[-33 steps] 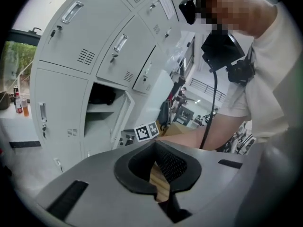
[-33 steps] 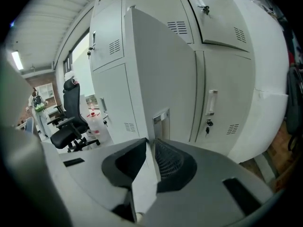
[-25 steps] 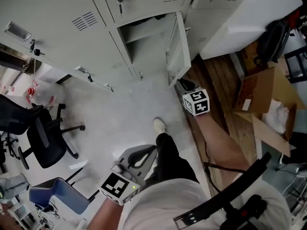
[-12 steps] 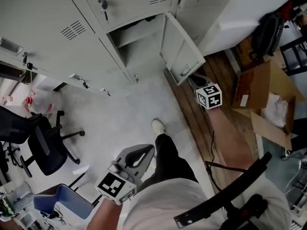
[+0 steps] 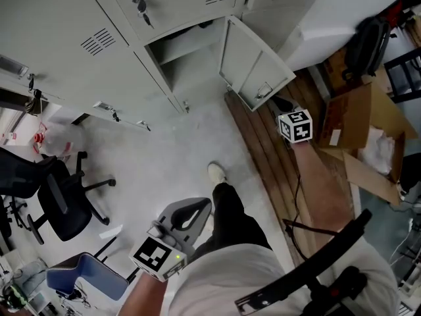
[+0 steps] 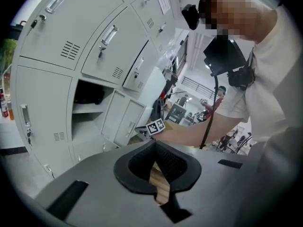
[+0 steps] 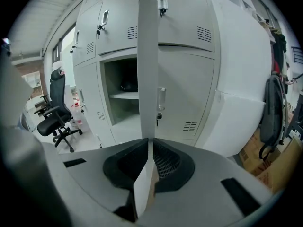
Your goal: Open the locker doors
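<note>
Right tool [image 7: 150,145] is clenched on the free edge of the lower locker door [image 7: 147,56]; its jaws have just been closing, and the thin sheet-metal edge stands between the pads, seen edge-on in the right gripper view. That door stands well open, swung away from its compartment [image 7: 124,93] and out over the wooden planks [image 5: 263,150] on the floor, with its hinge on the side next to the neighbouring shut locker [image 7: 184,93]. To finish the swing well, I would keep the pinch near the latch end, where leverage is best, and let the hand follow the door's arc round the hinge instead of hauling straight back, since a straight pull would likely twist the thin edge out of the pads. The grip probably needs to be only firm enough not to slip; a hard squeeze could bend the lip. Ease off before the door meets the neighbouring front, so that it does not bang or bounce. Left tool [image 6: 154,148] hangs low by the person's leg, its jaws drawn together at the tips on nothing, and could take a keyed door [image 5: 141,8] above, which is shut.
</note>
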### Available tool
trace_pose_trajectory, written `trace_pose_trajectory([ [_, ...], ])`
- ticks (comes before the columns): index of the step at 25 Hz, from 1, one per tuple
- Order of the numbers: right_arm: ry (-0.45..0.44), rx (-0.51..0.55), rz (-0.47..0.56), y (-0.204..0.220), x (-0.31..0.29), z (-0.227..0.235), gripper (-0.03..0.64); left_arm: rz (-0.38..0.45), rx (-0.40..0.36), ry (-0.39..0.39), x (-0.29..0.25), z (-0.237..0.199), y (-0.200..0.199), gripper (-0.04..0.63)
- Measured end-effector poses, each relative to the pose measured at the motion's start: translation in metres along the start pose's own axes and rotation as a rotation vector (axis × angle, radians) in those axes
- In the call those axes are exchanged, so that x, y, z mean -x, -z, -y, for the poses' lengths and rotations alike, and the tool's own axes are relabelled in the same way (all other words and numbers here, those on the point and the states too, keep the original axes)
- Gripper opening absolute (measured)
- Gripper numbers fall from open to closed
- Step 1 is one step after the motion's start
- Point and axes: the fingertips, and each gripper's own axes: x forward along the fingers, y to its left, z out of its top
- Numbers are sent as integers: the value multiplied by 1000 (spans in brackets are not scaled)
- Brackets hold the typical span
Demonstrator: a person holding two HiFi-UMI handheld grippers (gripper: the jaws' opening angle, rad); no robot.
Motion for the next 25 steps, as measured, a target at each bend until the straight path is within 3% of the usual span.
trace_pose_trajectory([
  [16,38,-16,-19,5,14,-12,28,50,1,-42,27,7,-3,11],
  [21,-20,-8,3,-3,35,-59,28,77,-20,-60,48,15,-8,11],
  [25,-105,-42,73,-35,64,-117,28,105,-58,-82,74,20,-16,11],
])
